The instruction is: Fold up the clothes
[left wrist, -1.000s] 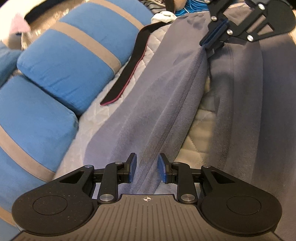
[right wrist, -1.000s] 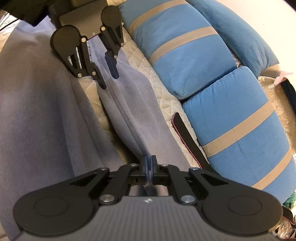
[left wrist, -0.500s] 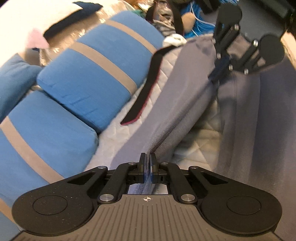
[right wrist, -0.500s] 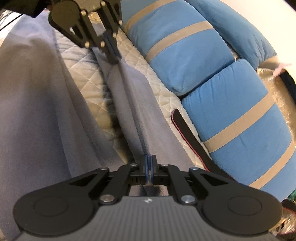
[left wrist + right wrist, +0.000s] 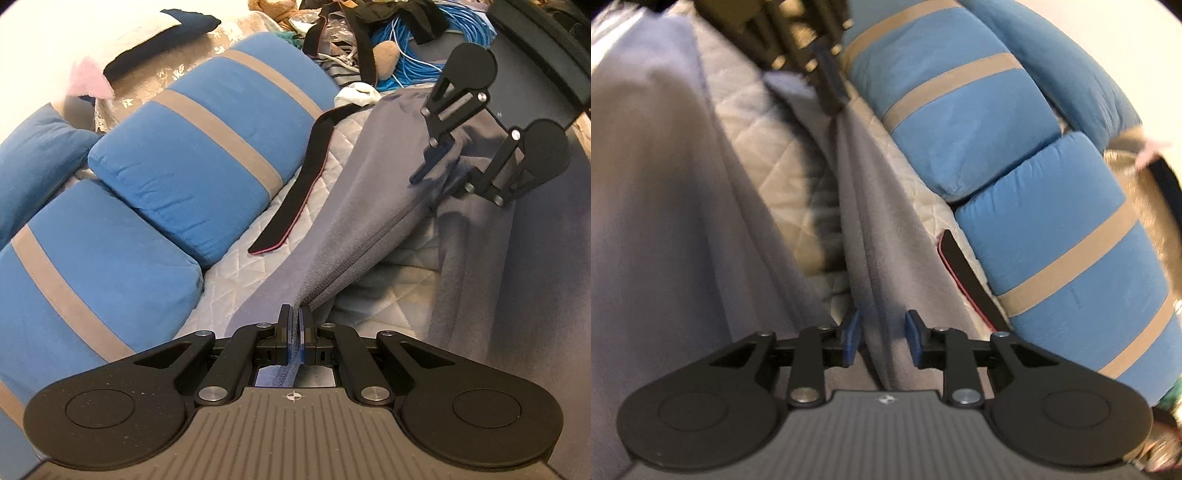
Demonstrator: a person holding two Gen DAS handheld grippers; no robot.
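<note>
1. Grey fleece garment with a long zipper [image 5: 369, 206] lay across the white quilted bed cover [image 5: 306, 206], running from lower centre to upper right in the left wrist view.
2. Left gripper [image 5: 294, 328]: fingers together, clamped on the zippered edge of the garment, which rose off the cover as a taut ridge.
3. Right gripper [image 5: 882, 334]: fingers apart, having just been opening. The fleece edge lay between them, and the blue pads [image 5: 852, 332] did not press on it.
4. Right gripper also showed at upper right of the left wrist view [image 5: 448, 173], the garment draped between its fingers.
5. Blue cushions with tan stripes [image 5: 207, 147] sat along the left of that frame.
6. Black strap with pink edging [image 5: 299, 192] lay on the cover between cushions and garment.
</note>
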